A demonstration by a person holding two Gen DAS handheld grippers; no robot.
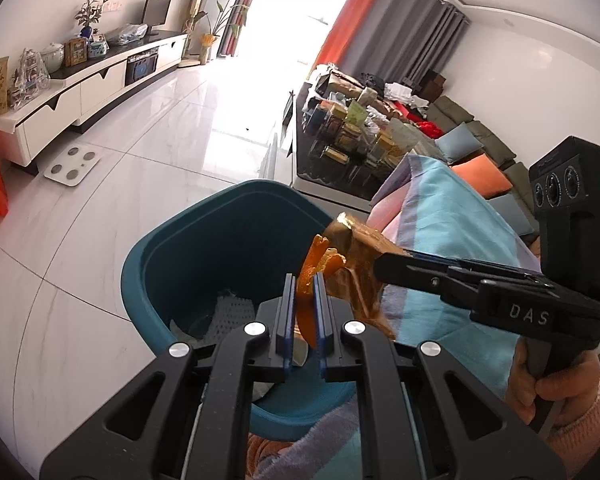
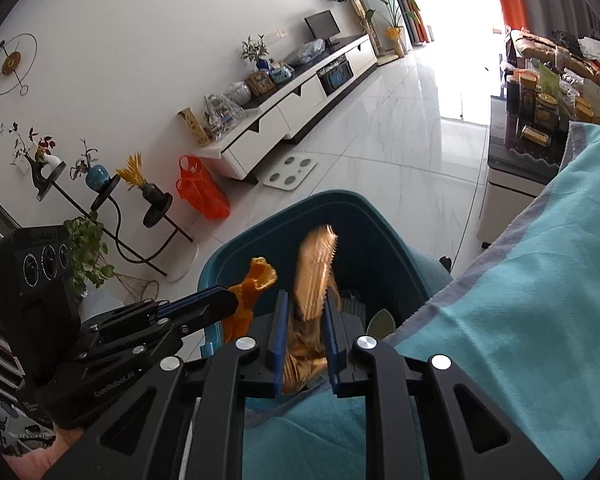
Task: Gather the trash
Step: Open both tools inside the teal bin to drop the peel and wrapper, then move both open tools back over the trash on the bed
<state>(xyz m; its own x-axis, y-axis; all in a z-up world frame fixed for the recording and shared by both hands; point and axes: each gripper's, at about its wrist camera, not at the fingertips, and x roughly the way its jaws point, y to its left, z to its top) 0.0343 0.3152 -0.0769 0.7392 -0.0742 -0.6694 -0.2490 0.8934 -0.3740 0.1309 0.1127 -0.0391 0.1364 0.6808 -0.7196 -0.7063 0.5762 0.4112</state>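
Note:
A teal waste bin (image 1: 220, 216) (image 2: 376, 224) stands on the floor right beneath both grippers, with pale scraps lying at its bottom. Above its opening my left gripper (image 1: 304, 280) (image 2: 233, 299) is shut on a curled piece of orange peel (image 1: 320, 260) (image 2: 260, 276). From the right comes my right gripper (image 2: 305, 296) (image 1: 380, 266), its pads against a crinkled gold wrapper (image 2: 310, 264) (image 1: 356, 248) that fills the narrow gap between the jaws; the wrapper's upper end is blurred. A hand in a pink sleeve (image 1: 556, 392) holds the right gripper.
A light blue cloth (image 1: 440, 240) (image 2: 520, 300) drapes the seat next to the bin. A cluttered dark coffee table (image 1: 340, 140), a white scale (image 1: 72, 162), an orange bag (image 2: 200, 192), a plant stand (image 2: 100, 208) and a TV cabinet (image 1: 100, 92) stand around the white tiled floor.

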